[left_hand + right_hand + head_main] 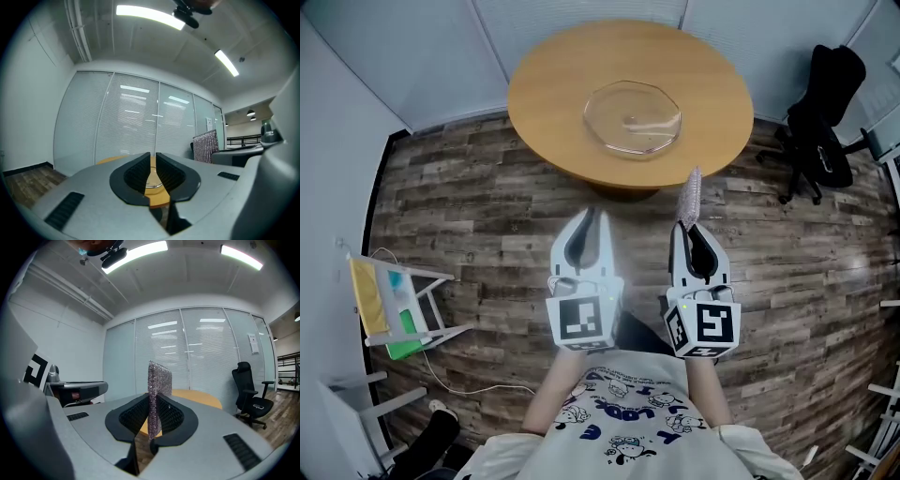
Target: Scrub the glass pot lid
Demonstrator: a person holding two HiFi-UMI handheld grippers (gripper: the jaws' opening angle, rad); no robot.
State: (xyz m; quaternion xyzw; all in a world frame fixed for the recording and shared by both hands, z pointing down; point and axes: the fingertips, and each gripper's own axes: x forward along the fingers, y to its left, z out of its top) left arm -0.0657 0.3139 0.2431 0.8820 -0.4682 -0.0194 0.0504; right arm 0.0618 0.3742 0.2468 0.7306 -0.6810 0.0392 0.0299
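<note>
Right gripper (681, 228) pinches a scrub pad (690, 195), left gripper (591, 215) closed, empty; scrubbing apparently unstarted, glass pot lid (632, 117) well ahead.

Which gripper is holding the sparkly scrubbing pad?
The right gripper, shut on the scrubbing pad sticking up from it. The left gripper is shut and empty.

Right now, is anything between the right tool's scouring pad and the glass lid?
Nothing visible. The right tool, shut on the scouring pad, is short of the round wooden table; only plank floor and its bare top lie between it and the glass lid.
</note>
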